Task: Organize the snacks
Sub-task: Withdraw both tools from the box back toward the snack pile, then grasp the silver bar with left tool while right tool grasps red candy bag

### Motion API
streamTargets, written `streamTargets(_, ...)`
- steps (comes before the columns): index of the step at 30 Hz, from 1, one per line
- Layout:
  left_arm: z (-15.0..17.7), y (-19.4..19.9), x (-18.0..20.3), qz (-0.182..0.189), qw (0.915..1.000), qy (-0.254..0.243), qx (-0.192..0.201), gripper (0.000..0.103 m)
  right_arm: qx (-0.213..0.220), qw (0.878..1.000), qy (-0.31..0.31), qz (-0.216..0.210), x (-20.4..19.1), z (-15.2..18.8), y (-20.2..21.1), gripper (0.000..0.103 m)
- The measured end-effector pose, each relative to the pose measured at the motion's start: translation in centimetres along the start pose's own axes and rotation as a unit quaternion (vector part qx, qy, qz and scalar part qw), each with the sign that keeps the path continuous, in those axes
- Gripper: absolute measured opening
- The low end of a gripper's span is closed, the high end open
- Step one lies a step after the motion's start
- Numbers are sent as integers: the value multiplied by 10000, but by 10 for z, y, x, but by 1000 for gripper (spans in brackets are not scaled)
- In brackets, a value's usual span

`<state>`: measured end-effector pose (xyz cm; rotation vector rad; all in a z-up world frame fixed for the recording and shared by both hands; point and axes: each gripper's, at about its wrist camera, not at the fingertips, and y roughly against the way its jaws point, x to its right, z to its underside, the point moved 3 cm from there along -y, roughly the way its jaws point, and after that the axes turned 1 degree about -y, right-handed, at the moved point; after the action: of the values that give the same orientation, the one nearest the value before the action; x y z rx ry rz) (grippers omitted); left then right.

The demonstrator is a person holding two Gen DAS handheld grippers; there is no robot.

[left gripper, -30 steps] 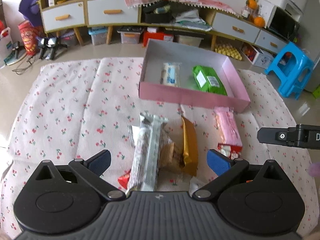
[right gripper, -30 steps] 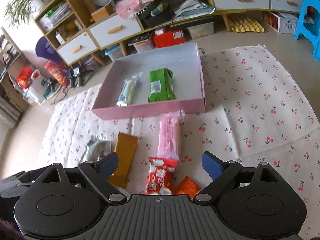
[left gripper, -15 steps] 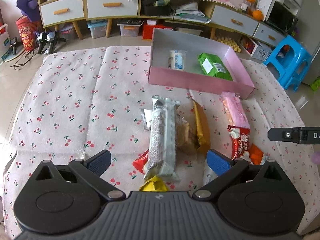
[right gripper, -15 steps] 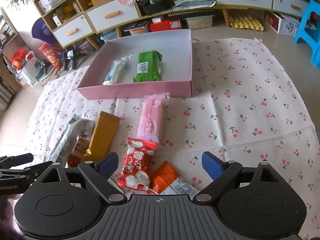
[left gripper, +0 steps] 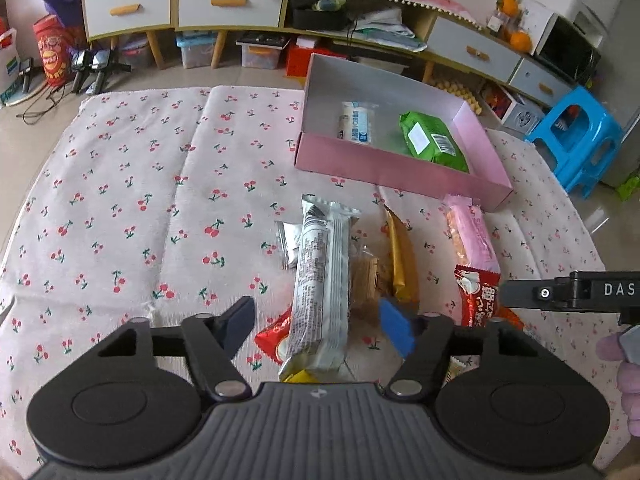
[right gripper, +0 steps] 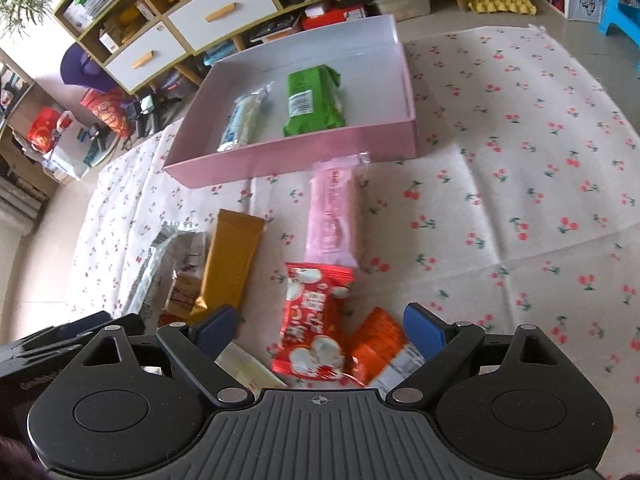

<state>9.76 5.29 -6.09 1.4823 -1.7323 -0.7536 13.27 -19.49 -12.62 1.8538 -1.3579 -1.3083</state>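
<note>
left gripper [left gripper: 318,322] jaws have just been closing round the long silver-white wrapper [left gripper: 320,280]; pads not on it yet. centre on its midline and squeeze gently, since crinkly foil film slips and what's inside may crush. right gripper [right gripper: 320,330] wide, over the glossy red packet [right gripper: 314,320], holding nothing. pink box [left gripper: 400,172] beyond on the cherry-print cloth [left gripper: 140,208], two packs inside.

Left tool [left gripper: 316,326] half-closed, right tool [right gripper: 318,330] wide.
</note>
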Motion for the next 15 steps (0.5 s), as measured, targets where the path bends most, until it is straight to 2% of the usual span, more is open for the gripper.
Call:
streamTargets(2,-1,-2,2,-86,9999,-84,-1,50,-39,10000,-29,-37,-3,-1,-5,91)
streamTargets(5,-1,-5,3,-171,9997,-157,-75,43,-82,9999,-97,-45,-6,-1,-11,89)
streamTargets(10,0,-7,2,-163,9996,-183,-166,38,-214,9997,-75,1,-10,1,-23,73)
streamTargets(15,1,-6,3,-93,9996,-178,-185,30,-285,9995,32,142,-15,5,-33,64)
